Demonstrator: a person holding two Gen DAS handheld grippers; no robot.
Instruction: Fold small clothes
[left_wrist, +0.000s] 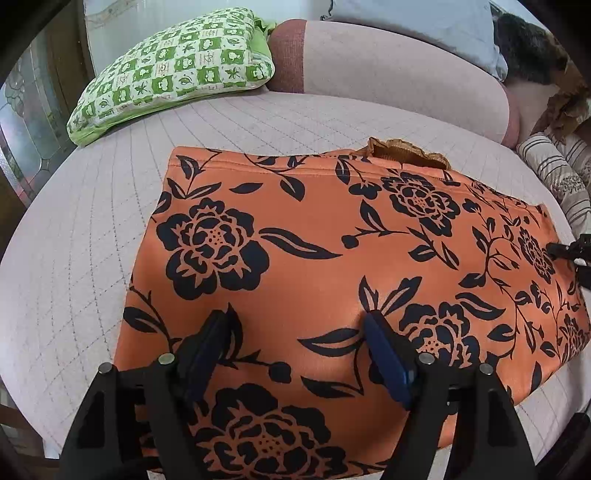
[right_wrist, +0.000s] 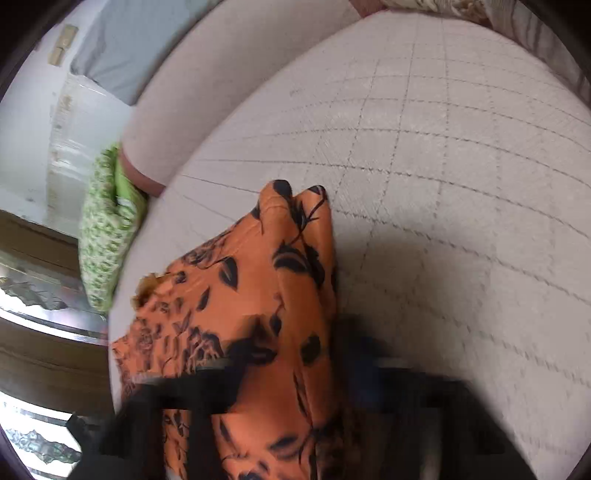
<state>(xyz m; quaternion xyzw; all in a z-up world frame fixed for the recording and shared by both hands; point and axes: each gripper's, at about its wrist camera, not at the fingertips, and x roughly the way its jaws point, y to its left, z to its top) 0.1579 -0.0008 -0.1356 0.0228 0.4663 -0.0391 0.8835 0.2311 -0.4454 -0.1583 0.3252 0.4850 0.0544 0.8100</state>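
Observation:
An orange garment (left_wrist: 314, 266) with black flowers lies flat on the quilted pink bed (left_wrist: 92, 240). My left gripper (left_wrist: 297, 325) is open, its blue fingertips (left_wrist: 384, 354) resting low over the garment's near part. My right gripper shows at the garment's right edge in the left wrist view (left_wrist: 570, 251). In the blurred right wrist view the garment's edge (right_wrist: 295, 266) is bunched and lifted between my right gripper's fingers (right_wrist: 288, 373), which look shut on it.
A green checked pillow (left_wrist: 177, 70) lies at the back left. A long pink bolster (left_wrist: 388, 74) runs along the back, with a grey-blue cushion (left_wrist: 424, 26) behind. Striped bedding (left_wrist: 554, 166) lies at the right. A glass door panel (left_wrist: 22, 122) stands left.

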